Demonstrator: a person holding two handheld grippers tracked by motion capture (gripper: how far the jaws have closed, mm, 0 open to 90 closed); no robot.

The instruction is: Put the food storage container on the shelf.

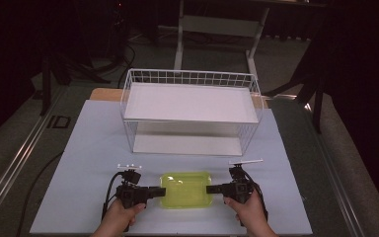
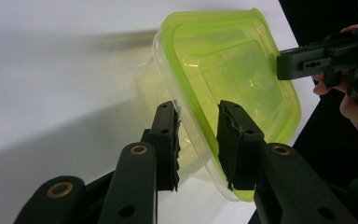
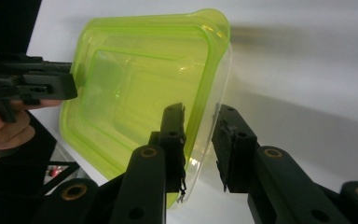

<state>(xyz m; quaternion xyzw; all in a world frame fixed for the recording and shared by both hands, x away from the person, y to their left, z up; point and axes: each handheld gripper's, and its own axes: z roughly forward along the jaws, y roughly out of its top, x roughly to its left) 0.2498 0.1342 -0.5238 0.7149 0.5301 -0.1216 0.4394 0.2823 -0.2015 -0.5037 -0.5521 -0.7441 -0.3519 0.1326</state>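
Observation:
A clear plastic container with a lime-green lid (image 1: 186, 189) sits on the white table near its front edge. My left gripper (image 1: 161, 192) reaches in from the left and my right gripper (image 1: 210, 188) from the right, both lying level. In the left gripper view the left gripper (image 2: 196, 111) has its pads on either side of the container's rim (image 2: 223, 70), one on the lid and one on the clear wall. The right gripper (image 3: 199, 113) clamps the opposite rim of the container (image 3: 135, 88) the same way. Each view shows the other gripper's tip at the far rim.
A white wire basket rack (image 1: 190, 79) with a white shelf stands at the back middle of the table (image 1: 94, 143). A metal rail runs along the floor at the left. The front edge of the table is just under the person's hands.

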